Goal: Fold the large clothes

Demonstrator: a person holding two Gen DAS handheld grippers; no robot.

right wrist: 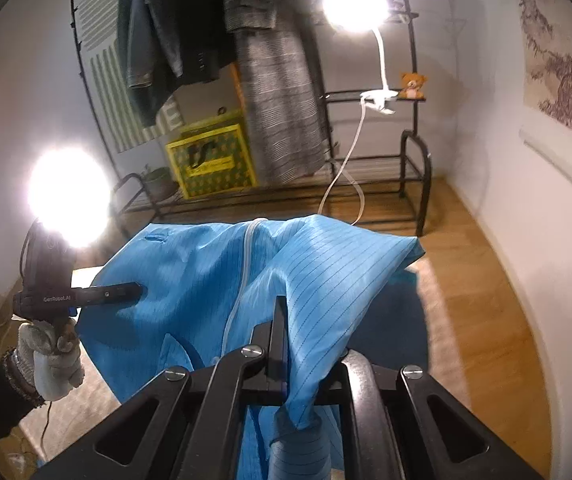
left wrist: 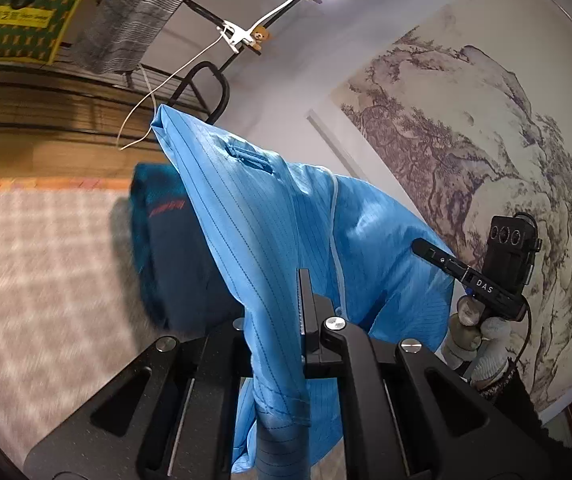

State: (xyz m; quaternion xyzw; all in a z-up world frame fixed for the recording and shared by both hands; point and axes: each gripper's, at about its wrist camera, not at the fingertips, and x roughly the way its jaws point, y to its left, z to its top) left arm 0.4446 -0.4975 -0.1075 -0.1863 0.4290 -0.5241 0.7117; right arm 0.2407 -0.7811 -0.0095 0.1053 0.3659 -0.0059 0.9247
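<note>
Two tools, one garment, seen from both wrists. I hold one light-blue pinstriped garment [left wrist: 270, 216] lifted in the air between my two tools, above a checked rug [left wrist: 38, 264] and a wooden floor [right wrist: 481, 280]. The garment has one pale zip [right wrist: 242, 276] running down its middle and one small stitched slot [left wrist: 248, 156] near its upper edge.

The left tool [left wrist: 303, 320] has its fingers together, clamped on a fold of the blue fabric; a hem and a sleeve end hang below the clamp. In the right wrist view the same tool [right wrist: 140, 291] appears from the side, gripped by my gloved left hand [right wrist: 52, 360], its tip against the cloth.

The right tool [right wrist: 278, 344] is likewise pressed together on the garment, with fabric draped over its right side and a cuff hanging beneath. In the left wrist view it [left wrist: 417, 245] shows from the side, held by my gloved right hand [left wrist: 473, 336], its tip at the garment's edge.

One darker teal cloth [left wrist: 166, 248] lies on the rug below the lifted garment.

Background: one black metal rack [right wrist: 413, 152] carrying three or so hanging clothes, one yellow-and-green bag [right wrist: 212, 160], one small toy bear [right wrist: 413, 85], two bright lamps [right wrist: 355, 0], and one landscape wall painting [left wrist: 485, 168].
</note>
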